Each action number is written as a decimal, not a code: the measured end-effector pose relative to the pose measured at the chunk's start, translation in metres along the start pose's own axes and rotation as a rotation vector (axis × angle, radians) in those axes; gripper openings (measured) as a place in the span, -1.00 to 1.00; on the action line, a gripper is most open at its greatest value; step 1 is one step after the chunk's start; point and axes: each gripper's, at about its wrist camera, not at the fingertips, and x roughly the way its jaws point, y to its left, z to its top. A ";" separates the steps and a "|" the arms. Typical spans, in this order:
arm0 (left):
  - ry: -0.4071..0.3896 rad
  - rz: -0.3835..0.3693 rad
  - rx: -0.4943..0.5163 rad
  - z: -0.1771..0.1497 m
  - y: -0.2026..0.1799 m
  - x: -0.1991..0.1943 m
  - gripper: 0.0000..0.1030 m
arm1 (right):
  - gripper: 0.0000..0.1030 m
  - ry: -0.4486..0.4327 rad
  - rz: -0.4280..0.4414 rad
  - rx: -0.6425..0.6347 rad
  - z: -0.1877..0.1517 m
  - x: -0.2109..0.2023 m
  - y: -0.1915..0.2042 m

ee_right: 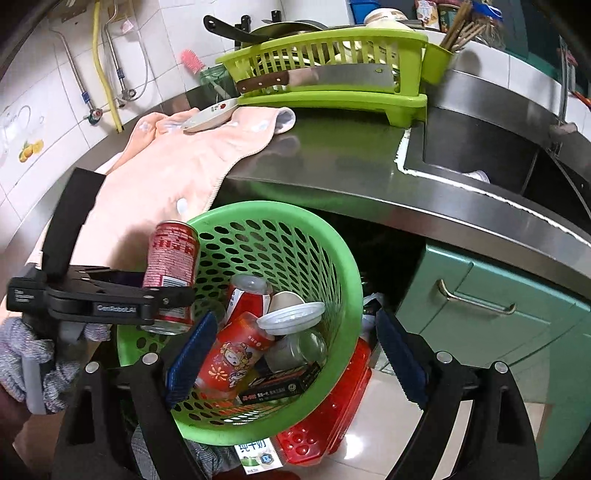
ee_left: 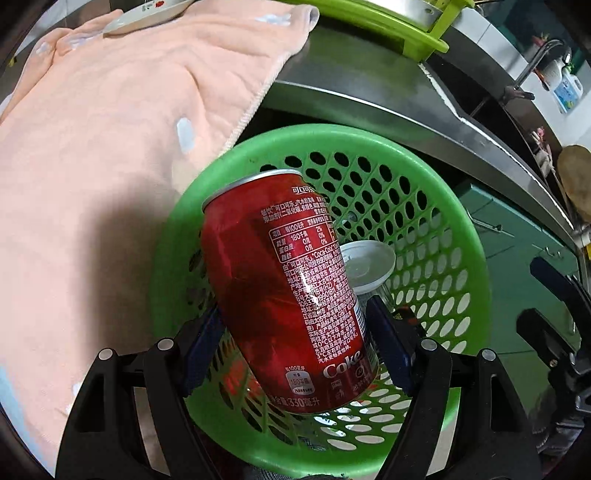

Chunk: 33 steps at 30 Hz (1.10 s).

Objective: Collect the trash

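While my left gripper (ee_left: 295, 343) clamps the red Coke can (ee_left: 284, 291) over the green perforated basket (ee_right: 332, 266), my right gripper (ee_right: 295, 350) hangs released above the bottles and lids already inside.

**A home kitchen, by every sign I see**

I'm looking at a stainless steel counter (ee_right: 332, 162) with a sunken sink (ee_right: 480, 147) at the right. At the far side stands a green dish rack (ee_right: 369, 99) holding a cleaver (ee_right: 317, 79) and chopsticks (ee_right: 458, 33). White wall tiles (ee_right: 44, 122) carry pipes (ee_right: 110, 48), and teal cabinet doors (ee_right: 498, 295) sit below the counter.
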 end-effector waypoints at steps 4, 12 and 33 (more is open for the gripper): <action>0.015 0.016 -0.003 -0.001 0.003 0.006 0.47 | 0.65 0.005 0.005 0.002 -0.005 -0.001 0.002; 0.005 0.017 0.000 -0.002 0.003 0.007 0.47 | 0.65 -0.011 0.019 0.033 -0.011 -0.006 0.003; -0.262 0.085 -0.021 -0.055 0.045 -0.129 0.62 | 0.76 -0.092 0.025 -0.001 -0.025 -0.054 0.070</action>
